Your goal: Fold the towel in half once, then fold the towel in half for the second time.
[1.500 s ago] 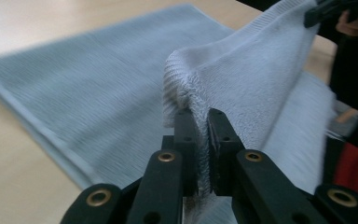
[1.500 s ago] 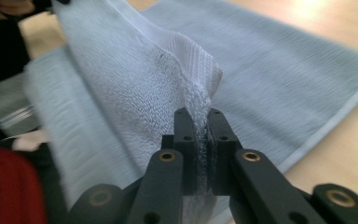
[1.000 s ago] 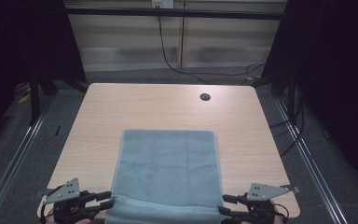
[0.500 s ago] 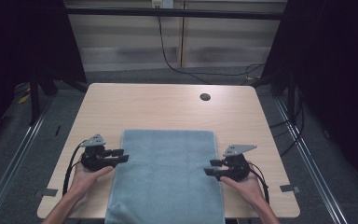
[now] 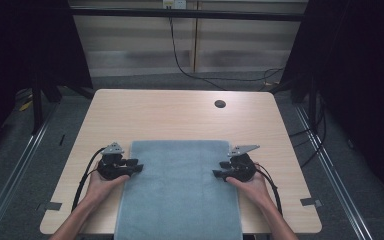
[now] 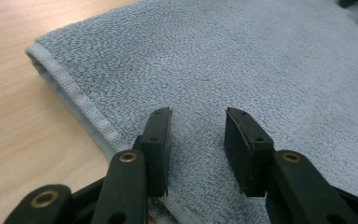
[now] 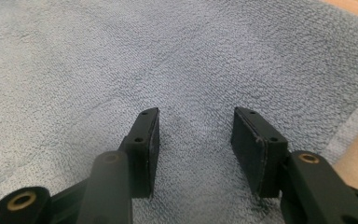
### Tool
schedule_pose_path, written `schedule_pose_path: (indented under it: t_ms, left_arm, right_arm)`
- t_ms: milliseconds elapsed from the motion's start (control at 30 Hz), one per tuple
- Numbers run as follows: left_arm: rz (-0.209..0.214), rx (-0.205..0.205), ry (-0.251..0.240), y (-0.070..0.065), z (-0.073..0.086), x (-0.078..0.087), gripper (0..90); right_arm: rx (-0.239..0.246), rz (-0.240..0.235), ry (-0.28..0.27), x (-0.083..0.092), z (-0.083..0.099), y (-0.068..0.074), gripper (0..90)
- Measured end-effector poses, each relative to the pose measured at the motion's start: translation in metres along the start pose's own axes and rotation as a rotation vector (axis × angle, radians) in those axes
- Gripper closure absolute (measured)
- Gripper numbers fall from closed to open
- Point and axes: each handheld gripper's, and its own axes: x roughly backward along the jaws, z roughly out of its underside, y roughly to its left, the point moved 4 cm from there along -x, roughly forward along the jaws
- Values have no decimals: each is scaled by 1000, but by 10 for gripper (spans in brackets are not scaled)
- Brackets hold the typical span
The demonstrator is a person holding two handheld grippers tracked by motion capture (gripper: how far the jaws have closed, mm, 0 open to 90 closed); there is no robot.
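A grey-blue towel (image 5: 180, 195) lies flat on the wooden table (image 5: 180, 115), its near end hanging over the front edge. My left gripper (image 5: 136, 165) rests at the towel's left edge, jaws pointing inward. In the left gripper view the towel (image 6: 242, 60) and its hem lie under the left gripper (image 6: 199, 112), whose jaws have just been closing a little but stand apart with only flat cloth below them. My right gripper (image 5: 217, 173) sits at the towel's right edge, facing inward. Seen in its own view, the right gripper (image 7: 196, 112) is open over the towel (image 7: 121, 60).
A dark round hole (image 5: 220, 104) marks the table's far right part. Bare wood runs beyond the towel's far hem and on both sides. Cables trail from each gripper along the forearms. Dark floor and rails surround the table.
Both hands have come from the table's front edge, beside the towel's near corners, forward along the towel's sides to about its middle. The towel has not moved.
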Motion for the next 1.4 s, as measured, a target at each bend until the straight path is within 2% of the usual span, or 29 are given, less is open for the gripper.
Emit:
schedule_pose_path:
  t_ms: [33,267,367,567,700,767,867,900,1000,1067,1100,1167,1200,1233,1267,1333,1400]
  left_arm:
    - [6,10,-3,-2,2,1,617]
    - [33,-18,6,-19,9,4,632]
    - [44,-11,7,-24,10,5,633]
    - [71,-23,4,-33,19,12,631]
    - [82,-29,28,-43,24,17,627]
    - [96,-30,42,-48,26,19,625]
    - [115,-48,55,-53,27,23,587]
    - [105,-59,49,-53,25,24,558]
    - [94,-54,25,-47,13,27,505]
    - [76,-40,1,-39,4,27,497]
    - [61,-37,1,-34,-2,26,495]
    - [-11,-39,-38,-22,-12,24,498]
    - [-17,-30,-49,-17,-16,22,503]
    - [-4,-2,-61,-11,-19,20,505]
    - [1,11,-59,-7,-21,17,501]
    - [-23,-5,-50,-2,-22,10,498]
    - [-28,11,-42,5,-19,3,488]
  right_arm:
    - [-1,1,-3,0,1,0,525]
    - [-4,5,12,11,9,0,530]
    - [-13,-4,22,16,14,3,530]
    - [3,-16,49,24,21,14,535]
    - [12,-26,67,33,32,30,535]
    - [11,-26,72,35,34,32,535]
    - [4,-47,69,40,39,37,559]
    - [17,-43,68,42,39,36,584]
    - [-18,-27,-1,49,29,25,557]
    - [-20,-1,-18,52,21,15,554]
    - [-26,5,-35,53,16,7,552]
    - [-33,24,-59,51,7,-8,564]
    - [-25,48,-68,50,3,-15,588]
    - [-16,61,-88,47,-1,-20,591]
    - [-24,58,-96,44,-5,-25,581]
    - [-33,54,-85,34,-10,-33,576]
    - [-40,52,-71,24,-13,-43,556]
